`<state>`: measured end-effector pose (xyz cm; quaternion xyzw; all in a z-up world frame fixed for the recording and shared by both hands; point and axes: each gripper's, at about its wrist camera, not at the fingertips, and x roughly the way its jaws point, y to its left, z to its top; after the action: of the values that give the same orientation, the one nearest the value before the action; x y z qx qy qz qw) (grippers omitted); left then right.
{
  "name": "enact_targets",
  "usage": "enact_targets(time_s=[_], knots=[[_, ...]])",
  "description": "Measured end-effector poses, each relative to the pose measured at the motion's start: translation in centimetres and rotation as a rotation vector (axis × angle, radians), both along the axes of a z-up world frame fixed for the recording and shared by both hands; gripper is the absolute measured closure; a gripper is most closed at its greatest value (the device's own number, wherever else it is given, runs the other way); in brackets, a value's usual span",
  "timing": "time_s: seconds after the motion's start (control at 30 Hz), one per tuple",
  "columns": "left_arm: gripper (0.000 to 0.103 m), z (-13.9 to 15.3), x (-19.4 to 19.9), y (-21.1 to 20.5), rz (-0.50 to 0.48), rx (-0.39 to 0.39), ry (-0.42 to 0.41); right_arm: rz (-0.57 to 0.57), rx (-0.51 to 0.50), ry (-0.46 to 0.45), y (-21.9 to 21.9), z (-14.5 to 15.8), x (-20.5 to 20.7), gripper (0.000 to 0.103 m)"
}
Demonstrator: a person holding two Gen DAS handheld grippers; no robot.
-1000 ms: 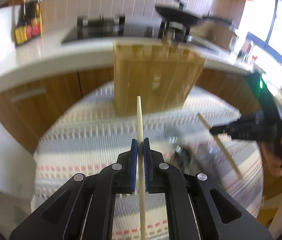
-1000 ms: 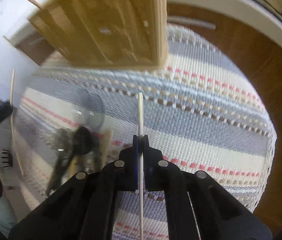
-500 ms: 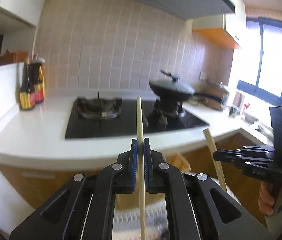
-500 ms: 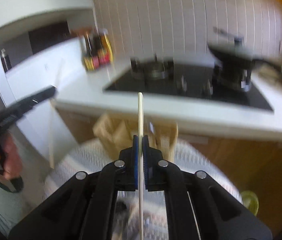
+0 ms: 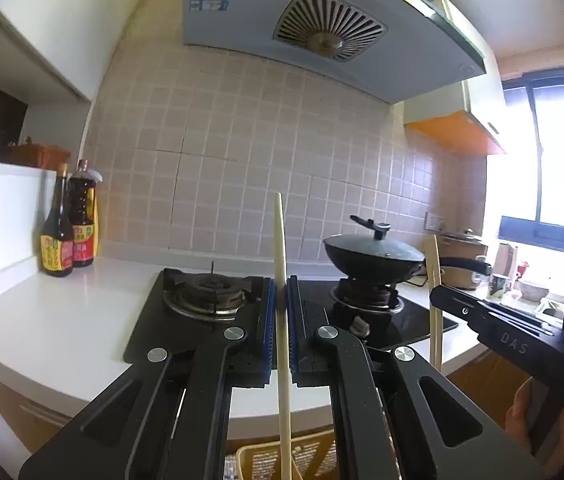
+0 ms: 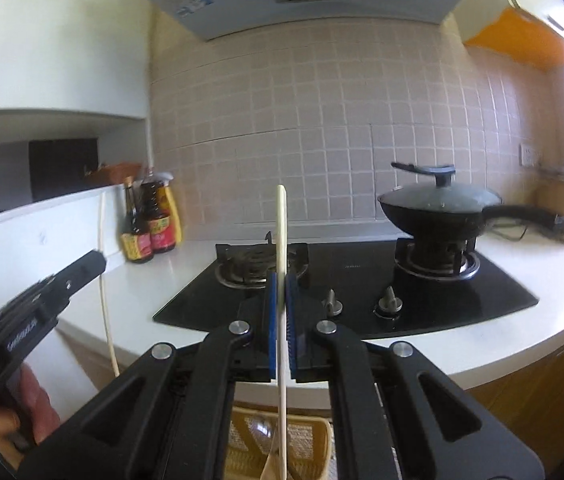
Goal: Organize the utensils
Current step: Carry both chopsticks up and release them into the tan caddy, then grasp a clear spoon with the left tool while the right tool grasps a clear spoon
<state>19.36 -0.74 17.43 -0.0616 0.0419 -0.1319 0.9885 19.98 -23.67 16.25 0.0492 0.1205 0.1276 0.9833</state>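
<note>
My left gripper [image 5: 279,284] is shut on a pale wooden chopstick [image 5: 280,240] that stands upright, its tip above the pads. My right gripper [image 6: 281,280] is shut on a second chopstick [image 6: 281,220], also upright. Each gripper shows in the other's view: the right one [image 5: 436,294] at the right with its chopstick [image 5: 433,264], the left one [image 6: 98,262] at the left with its chopstick [image 6: 103,280]. A yellow slotted utensil basket [image 6: 314,446] sits below both grippers, its rim also in the left wrist view [image 5: 266,450]. The lower chopstick ends reach toward it.
A white counter [image 6: 154,296] holds a black gas hob [image 6: 362,276] with a lidded wok [image 6: 438,204]. Sauce bottles [image 5: 68,232] stand at the left. A range hood [image 5: 322,36] hangs above, and a window [image 5: 542,168] is at the right.
Both grippers have tilted up from looking down at the striped mat and basket to facing the stove, each still holding its chopstick; the basket now lies at the bottom edge.
</note>
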Motion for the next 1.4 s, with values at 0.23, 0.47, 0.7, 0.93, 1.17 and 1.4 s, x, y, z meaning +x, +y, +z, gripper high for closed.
enact_targets(time_s=[0.23,0.47,0.7,0.93,1.17,1.4], knots=[[0.099,-3.4,1.6,0.1,0.003,-0.012,0.027,-0.022,-0.054,-0.006,0.9,-4.1,1.0,0.1],[0.095,-5.0,0.8,0.8,-0.046,-0.031,0.072,0.017,-0.012,0.028,-0.3,-4.8,-0.9,0.099],[0.048,-3.4,-3.6,2.4,-0.136,-0.069,0.107,0.074,0.019,0.093,-1.9,-3.9,-5.0,0.089],[0.037,-1.5,-9.8,3.4,-0.243,-0.063,0.172,0.086,0.114,0.158,-4.4,-3.0,-10.2,0.05],[0.037,-2.0,-14.2,2.6,-0.264,0.041,0.299,0.049,0.116,0.32,-5.2,-3.0,-13.9,0.05],[0.039,-8.4,-15.4,0.2,-0.244,0.252,0.559,0.08,0.094,0.652,-4.4,-8.3,-14.4,0.05]])
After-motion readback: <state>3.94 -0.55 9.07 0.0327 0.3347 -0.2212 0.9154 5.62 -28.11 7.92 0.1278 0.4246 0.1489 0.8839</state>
